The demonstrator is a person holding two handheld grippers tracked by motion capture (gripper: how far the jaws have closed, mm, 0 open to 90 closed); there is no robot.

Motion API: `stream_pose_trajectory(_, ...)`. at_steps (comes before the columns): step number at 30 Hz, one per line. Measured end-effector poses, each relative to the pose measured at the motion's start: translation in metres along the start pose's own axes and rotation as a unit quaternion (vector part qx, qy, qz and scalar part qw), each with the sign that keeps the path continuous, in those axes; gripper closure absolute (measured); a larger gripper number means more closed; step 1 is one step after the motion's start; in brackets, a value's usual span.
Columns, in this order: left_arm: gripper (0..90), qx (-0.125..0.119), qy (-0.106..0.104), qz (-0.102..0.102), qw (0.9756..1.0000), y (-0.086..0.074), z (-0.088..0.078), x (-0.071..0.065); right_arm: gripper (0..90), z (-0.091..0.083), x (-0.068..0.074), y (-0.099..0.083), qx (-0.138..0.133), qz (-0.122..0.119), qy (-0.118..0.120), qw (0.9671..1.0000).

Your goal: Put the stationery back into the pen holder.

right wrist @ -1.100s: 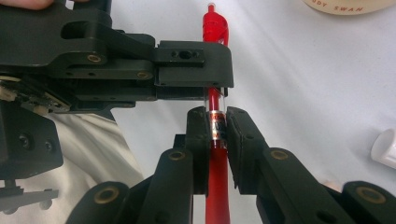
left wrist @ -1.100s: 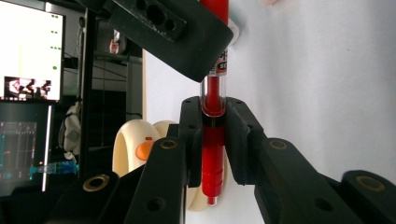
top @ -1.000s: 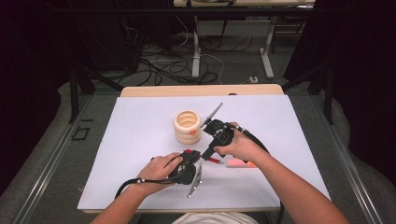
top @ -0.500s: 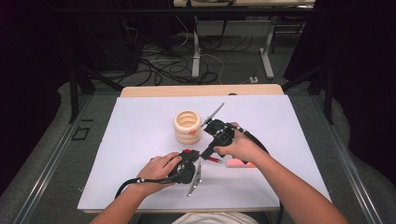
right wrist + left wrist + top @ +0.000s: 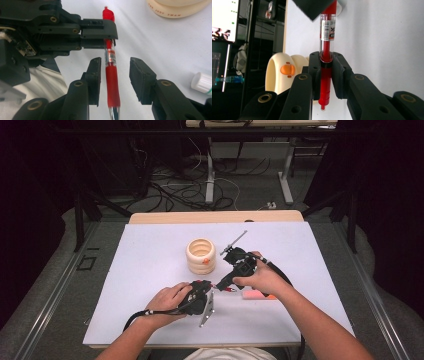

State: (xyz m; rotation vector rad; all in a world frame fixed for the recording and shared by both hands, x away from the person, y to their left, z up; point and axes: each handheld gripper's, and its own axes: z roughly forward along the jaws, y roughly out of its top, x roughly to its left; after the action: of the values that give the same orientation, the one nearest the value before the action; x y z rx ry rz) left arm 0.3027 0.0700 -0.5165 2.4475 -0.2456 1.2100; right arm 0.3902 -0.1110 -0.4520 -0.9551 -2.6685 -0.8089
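Left gripper (image 5: 325, 75) pinches red pen (image 5: 325, 62) tight across the barrel; right gripper (image 5: 115, 80) jaws have just been opening, pen between them, pads apart from it on the right side, left pad right beside it, contact unclear. Pen held above white table (image 5: 150, 260), near cream ring holder (image 5: 201, 255). Long axis runs from one gripper to the other; in the right gripper view the metal tip points toward the right gripper's camera, clicker end past the left jaws. Pen mostly hidden by grippers and hands in the high view. Tip cut off at frame bottom. White-capped tube (image 5: 202, 83) cropped at the edge. Pink object (image 5: 256, 294) partly behind right hand (image 5: 262, 277).
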Motion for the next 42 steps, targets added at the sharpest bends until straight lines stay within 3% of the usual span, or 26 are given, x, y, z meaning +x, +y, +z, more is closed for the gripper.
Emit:
stream_pose_trajectory(2, 79.9, 0.001, -0.003, -0.006, 1.0000, -0.001, 0.001, 0.001, 59.3, -0.002, 0.001, -0.002, -0.002, 0.006, 0.003, 1.0000)
stream_pose_trajectory(3, 79.9, 0.006, -0.005, -0.009, 0.9999, -0.002, 0.000, 0.001, 58.0, 0.000, 0.001, -0.004, -0.025, 0.010, 0.004, 0.9996)
stream_pose_trajectory(4, 79.9, 0.007, -0.005, -0.009, 0.9999, -0.002, 0.001, 0.002, 56.1, -0.003, -0.001, -0.003, -0.004, -0.004, -0.002, 1.0000)
stream_pose_trajectory(5, 79.9, 0.007, -0.006, -0.013, 0.9999, -0.003, 0.001, 0.002, 54.9, -0.002, 0.000, -0.005, -0.021, -0.001, -0.002, 0.9998)
stream_pose_trajectory(7, 79.9, 0.011, -0.005, -0.018, 0.9998, -0.004, 0.001, 0.003, 52.3, -0.006, -0.001, -0.006, -0.013, -0.003, -0.002, 0.9999)
stream_pose_trajectory(13, 79.9, 0.020, -0.006, -0.038, 0.9990, -0.007, 0.001, 0.007, 44.5, -0.007, -0.002, -0.012, -0.031, -0.024, -0.012, 0.9992)
stream_pose_trajectory(17, 79.9, 0.013, -0.007, -0.066, 0.9977, -0.009, 0.001, 0.009, 39.3, -0.008, -0.004, -0.016, -0.041, -0.031, -0.020, 0.9985)
stream_pose_trajectory(18, 79.9, 0.019, -0.010, -0.065, 0.9977, -0.009, 0.000, 0.010, 38.4, -0.008, -0.004, -0.017, -0.049, -0.033, -0.022, 0.9980)
stream_pose_trajectory(19, 79.9, 0.015, -0.010, -0.078, 0.9968, -0.010, 0.001, 0.010, 37.5, -0.008, -0.004, -0.018, -0.050, -0.034, -0.026, 0.9978)
stream_pose_trajectory(28, 79.9, 0.015, -0.014, -0.113, 0.9934, -0.015, -0.001, 0.019, 34.2, -0.010, -0.003, -0.027, -0.067, -0.034, -0.036, 0.9965)
stream_pose_trajectory(30, 79.9, 0.015, -0.014, -0.124, 0.9921, -0.016, -0.002, 0.021, 34.2, -0.009, -0.004, -0.029, -0.080, -0.030, -0.035, 0.9957)
stream_pose_trajectory(31, 79.9, 0.013, -0.015, -0.127, 0.9917, -0.017, -0.002, 0.023, 34.2, -0.011, -0.005, -0.030, -0.071, -0.033, -0.035, 0.9963)
stream_pose_trajectory(36, 79.9, 0.006, -0.014, -0.151, 0.9884, -0.019, -0.004, 0.028, 34.0, -0.011, -0.007, -0.035, -0.077, -0.029, -0.034, 0.9960)
stream_pose_trajectory(42, 79.9, -0.007, -0.017, -0.190, 0.9817, -0.022, -0.006, 0.035, 29.8, -0.009, -0.008, -0.041, -0.086, -0.019, -0.053, 0.9947)
